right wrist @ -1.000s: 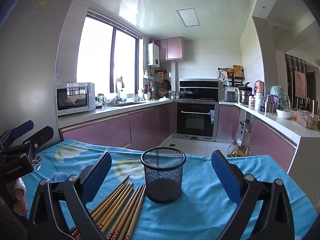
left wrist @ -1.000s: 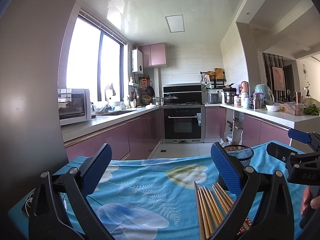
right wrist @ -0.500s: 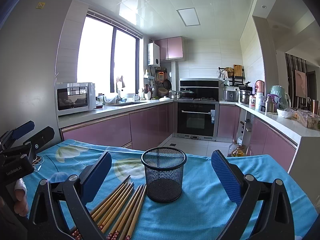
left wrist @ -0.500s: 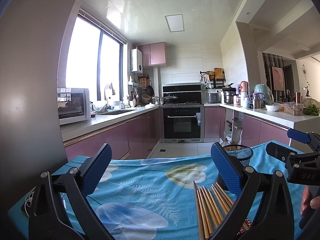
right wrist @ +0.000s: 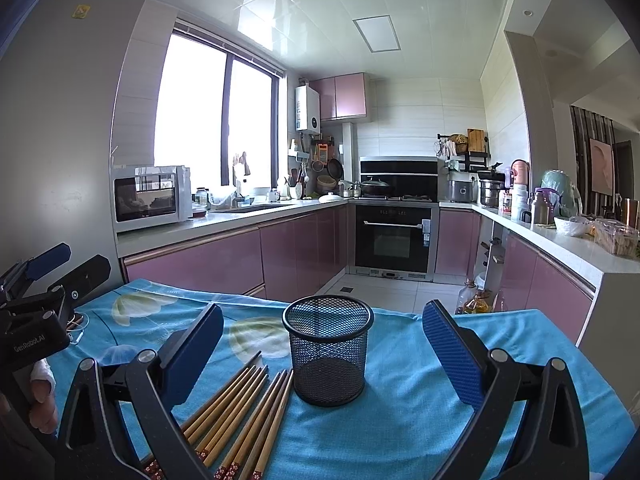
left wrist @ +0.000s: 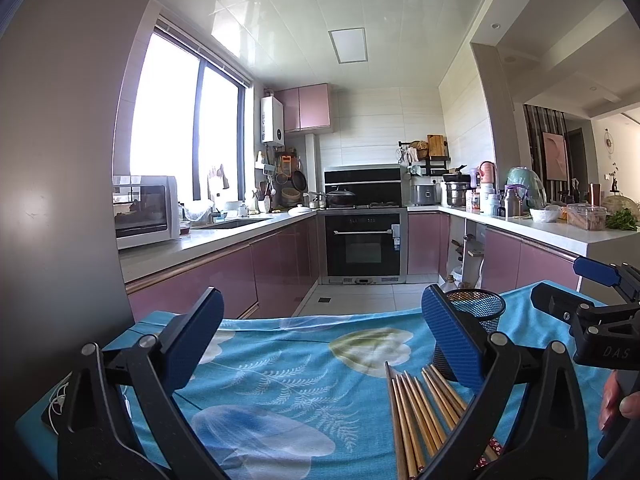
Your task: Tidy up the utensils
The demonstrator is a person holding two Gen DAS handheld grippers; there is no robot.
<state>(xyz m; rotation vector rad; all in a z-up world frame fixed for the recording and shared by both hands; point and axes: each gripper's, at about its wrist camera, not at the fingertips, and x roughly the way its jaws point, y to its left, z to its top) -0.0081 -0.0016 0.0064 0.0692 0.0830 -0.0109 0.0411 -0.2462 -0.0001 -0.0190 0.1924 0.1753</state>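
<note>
Still, both grippers, left [left wrist: 320,332] and right [right wrist: 324,344], are held wide open (empty); chopsticks [right wrist: 240,408] and mesh cup [right wrist: 328,350] remain unmoved ahead.

This was a home kitchen: pink-fronted cabinets [right wrist: 304,248] ran in a U under white countertops [right wrist: 224,220], with a built-in oven [right wrist: 394,238] below a hob carrying a wok [right wrist: 374,185]. A microwave [right wrist: 150,198] sat by the window, a wall-mounted water heater [right wrist: 307,110] hung above the sink (pans dangling beside it), and a rice cooker [right wrist: 460,191] stood on the far counter.
</note>
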